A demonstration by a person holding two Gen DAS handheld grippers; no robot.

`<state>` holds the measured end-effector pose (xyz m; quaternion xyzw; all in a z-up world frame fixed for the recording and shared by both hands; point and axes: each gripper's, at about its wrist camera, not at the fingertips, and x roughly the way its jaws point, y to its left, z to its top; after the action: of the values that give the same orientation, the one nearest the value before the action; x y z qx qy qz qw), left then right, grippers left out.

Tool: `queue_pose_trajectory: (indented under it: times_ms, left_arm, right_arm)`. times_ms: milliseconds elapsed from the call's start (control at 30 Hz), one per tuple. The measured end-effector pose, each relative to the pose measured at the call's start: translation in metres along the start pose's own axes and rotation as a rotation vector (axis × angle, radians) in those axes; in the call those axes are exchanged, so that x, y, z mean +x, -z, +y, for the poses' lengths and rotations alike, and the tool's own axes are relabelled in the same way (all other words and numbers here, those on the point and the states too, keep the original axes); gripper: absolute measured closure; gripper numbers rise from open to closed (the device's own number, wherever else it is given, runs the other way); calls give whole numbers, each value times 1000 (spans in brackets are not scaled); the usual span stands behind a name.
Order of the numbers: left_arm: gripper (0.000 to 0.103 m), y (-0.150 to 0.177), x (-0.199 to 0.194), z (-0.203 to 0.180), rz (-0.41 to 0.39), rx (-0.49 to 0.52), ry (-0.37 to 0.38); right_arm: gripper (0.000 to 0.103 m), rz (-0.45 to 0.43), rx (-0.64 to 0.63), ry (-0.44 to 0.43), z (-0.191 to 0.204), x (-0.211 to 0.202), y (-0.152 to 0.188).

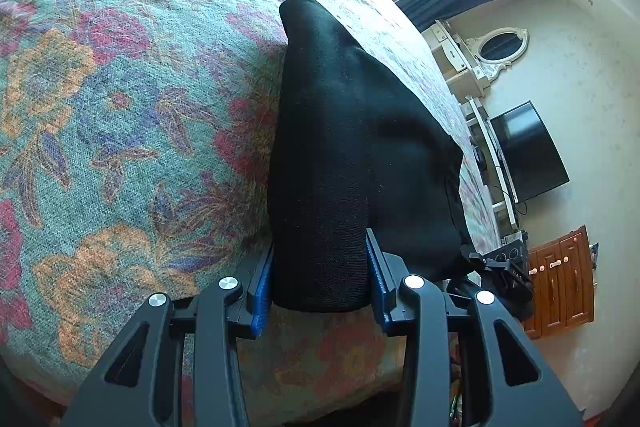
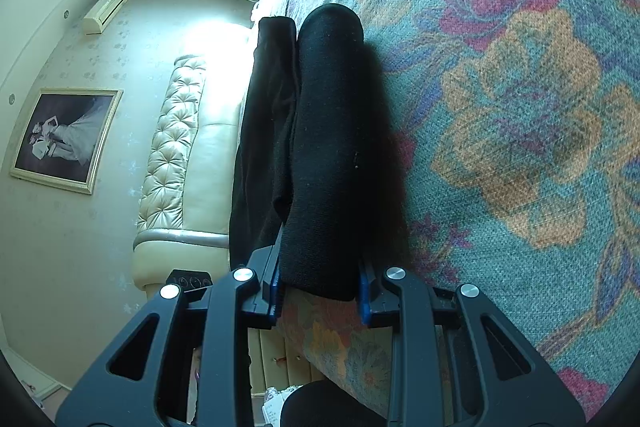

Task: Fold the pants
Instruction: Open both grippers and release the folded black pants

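both grippers, left (image 1: 320, 279) and right (image 2: 320, 287), clamp the black pants (image 1: 340, 147) over the floral bedspread (image 1: 120, 107).

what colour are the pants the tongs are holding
Plain black pants, no visible pattern, clearest in the left wrist view against the floral bedspread.

Legible text: none; faint white marks on the black device (image 1: 512, 267) are too blurred to read.
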<state>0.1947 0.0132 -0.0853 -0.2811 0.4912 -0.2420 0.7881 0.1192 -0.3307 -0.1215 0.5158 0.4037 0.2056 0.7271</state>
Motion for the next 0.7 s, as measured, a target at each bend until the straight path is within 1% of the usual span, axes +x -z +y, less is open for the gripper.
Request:
queue_pose_trajectory:
  times_ms: [100, 200, 267, 300, 333, 367, 400, 467, 500, 567, 633, 667, 700]
  left_arm:
    - [62, 1, 1, 1, 0, 3, 6]
    - [57, 1, 1, 3, -3, 18, 10]
    - [49, 1, 1, 5, -10, 14, 10]
    - [46, 1, 0, 6, -14, 15, 2]
    - [39, 2, -1, 7, -20, 17, -7]
    - [35, 2, -2, 7, -28, 21, -10]
    - [33, 2, -4, 7, -36, 27, -19]
    - [29, 4, -10, 5, -54, 48, -60]
    - [28, 6, -13, 2, -67, 61, -85]
    - [27, 11, -21, -4, -101, 92, -146]
    - [27, 18, -29, -13, -142, 128, -211]
    - [27, 23, -34, -19, -164, 148, -251]
    - [27, 29, -37, -25, -183, 170, -292]
  right_arm:
    - [76, 2, 9, -17, -7, -3, -1]
    - [73, -3, 27, -31, -12, -4, -2]
    - [65, -5, 24, -47, -12, -5, -2]
    - [60, -9, 26, -57, -11, -7, -1]
    - [58, -16, 30, -69, -12, -9, -2]
    - [53, -23, 32, -77, -12, -12, -2]
    - [49, -31, 31, -78, -11, -16, -1]
    - [43, -55, 17, -63, -10, -26, 2]
    - [40, -71, 5, -42, -7, -32, 6]
    - [37, -119, -26, 32, -1, -45, 15]
    - [34, -196, -72, 141, 8, -62, 29]
    - [31, -228, -101, 202, 14, -68, 37]
    - [31, -252, -130, 268, 20, -73, 45]
